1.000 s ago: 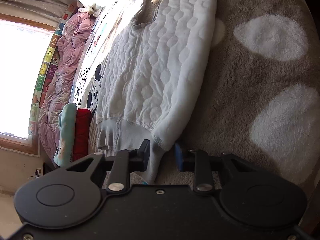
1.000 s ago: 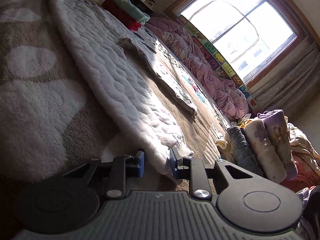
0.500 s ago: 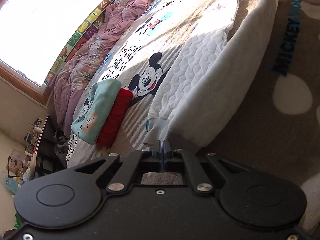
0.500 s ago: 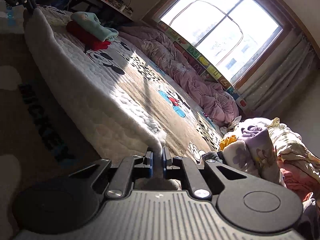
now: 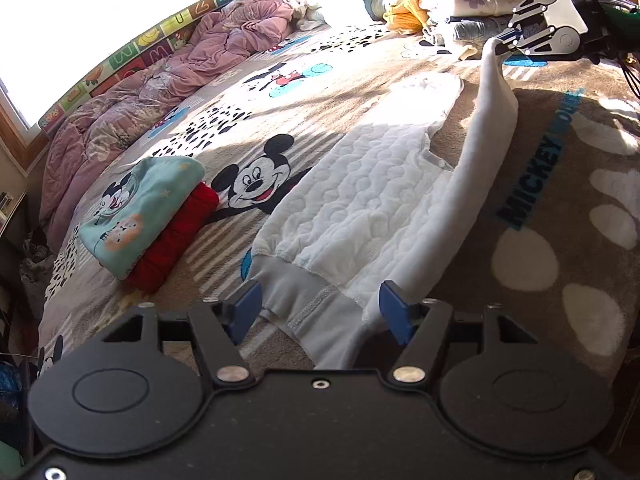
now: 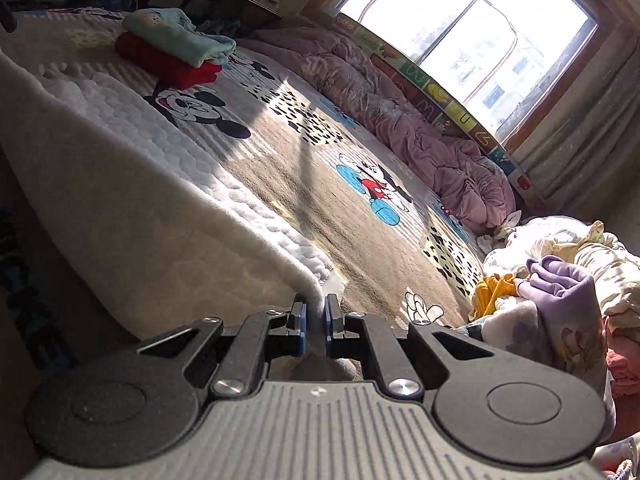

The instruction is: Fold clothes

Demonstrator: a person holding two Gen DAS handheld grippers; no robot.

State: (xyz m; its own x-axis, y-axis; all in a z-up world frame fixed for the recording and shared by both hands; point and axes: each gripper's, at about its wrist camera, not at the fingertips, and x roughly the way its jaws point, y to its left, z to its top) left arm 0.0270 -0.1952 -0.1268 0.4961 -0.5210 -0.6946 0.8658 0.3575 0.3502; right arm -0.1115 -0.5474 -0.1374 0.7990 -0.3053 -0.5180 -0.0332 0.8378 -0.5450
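partway only: white quilted sweatshirt (image 5: 360,200) on the mickey-print bed blanket (image 5: 360,80), one side lifted mid-fold. left gripper (image 5: 320,312) jaws wide apart, empty, at the hem; right gripper (image 6: 316,326) jaws pinched on the far edge. teal and red folded stack (image 5: 148,216) done, unfolded heap (image 6: 560,288) left.

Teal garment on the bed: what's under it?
The teal garment lies on a folded red garment, which rests on the Mickey blanket. Anything beneath the red one is covered, so I can't tell.
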